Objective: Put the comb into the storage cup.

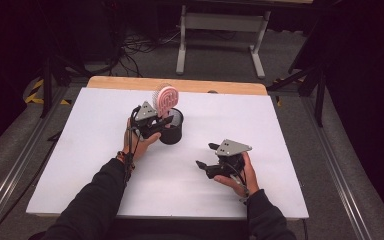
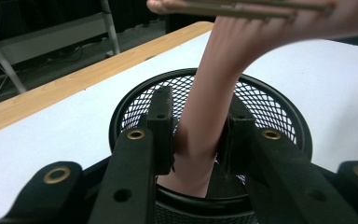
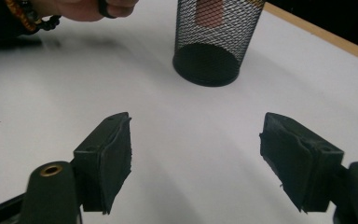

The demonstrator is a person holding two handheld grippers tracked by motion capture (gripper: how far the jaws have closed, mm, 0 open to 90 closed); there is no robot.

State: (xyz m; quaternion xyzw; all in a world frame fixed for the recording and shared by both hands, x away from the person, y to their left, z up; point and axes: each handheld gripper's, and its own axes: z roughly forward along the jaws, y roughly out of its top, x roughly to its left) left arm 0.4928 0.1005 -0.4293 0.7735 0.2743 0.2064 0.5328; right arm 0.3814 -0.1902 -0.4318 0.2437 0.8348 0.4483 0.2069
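A black mesh cup [image 1: 172, 127] stands upright on the white board, near its middle. A pink paddle-shaped brush [image 1: 166, 98] sticks up out of it, head uppermost. My left gripper [image 1: 161, 121] is shut on the brush's pink handle [image 2: 200, 130] just above the cup's rim [image 2: 279, 100], with a jaw on each side of the handle. My right gripper [image 1: 204, 156] stands open over bare board to the right and nearer the front, with nothing between its pads [image 3: 109, 156]. In the right gripper view the mesh cup [image 3: 212, 37] stands ahead with the pink handle showing through the mesh.
The white board [image 1: 90, 165] lies on a wooden table whose edge [image 1: 130, 82] shows at the back. A white metal frame [image 1: 220, 30] stands on the floor beyond. The left hand with a bead bracelet [image 3: 25, 16] is in the right gripper view.
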